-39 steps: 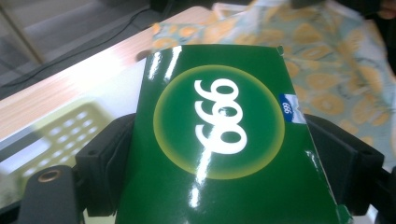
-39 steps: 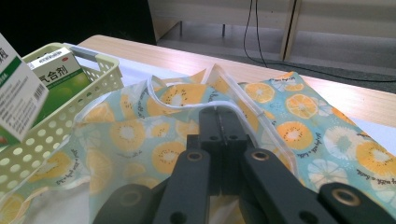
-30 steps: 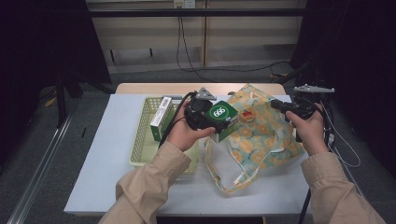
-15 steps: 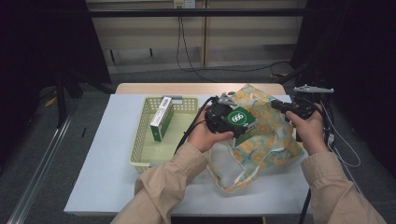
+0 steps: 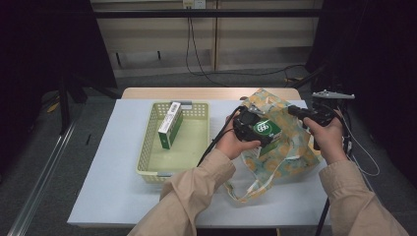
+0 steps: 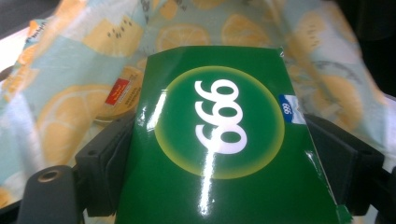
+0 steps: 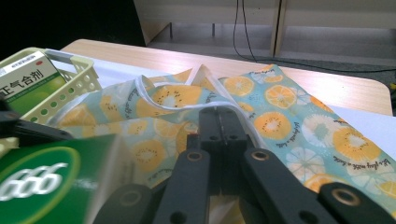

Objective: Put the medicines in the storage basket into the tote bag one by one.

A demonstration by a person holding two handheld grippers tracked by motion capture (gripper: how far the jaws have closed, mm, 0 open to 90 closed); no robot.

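Fingers of the left gripper are clamping the green carton by its two long sides; jaws stand wide, pads flat on the gloss board, white-numeral face up toward the camera. Right gripper is pinching the white-edged rim of the fruit-print bag, jaws fully together on the cloth, holding the mouth lifted.

High view: the carton is hovering over the bag opening, at about 3 o'clock from the yellow basket. Inside the basket a second green-and-white box is standing on edge at its 12 o'clock end. In the left gripper view a round tin with a red label is lying in the bag at about 10 o'clock from the carton.

Judgement on the step: carton is being carried into the bag.
- Be keeping the right-hand pinch high and taut so the mouth is not folding shut under the carton.
- Be leading with the far short edge, tilted down, aiming at the free cloth beside the tin rather than on top of it.
- Be holding the squeeze light; thin board may be buckling under more.
- Be releasing only when the carton is resting on the bag floor; the glossy face could be slipping sideways.

Far: table edge, cables on the floor beyond.
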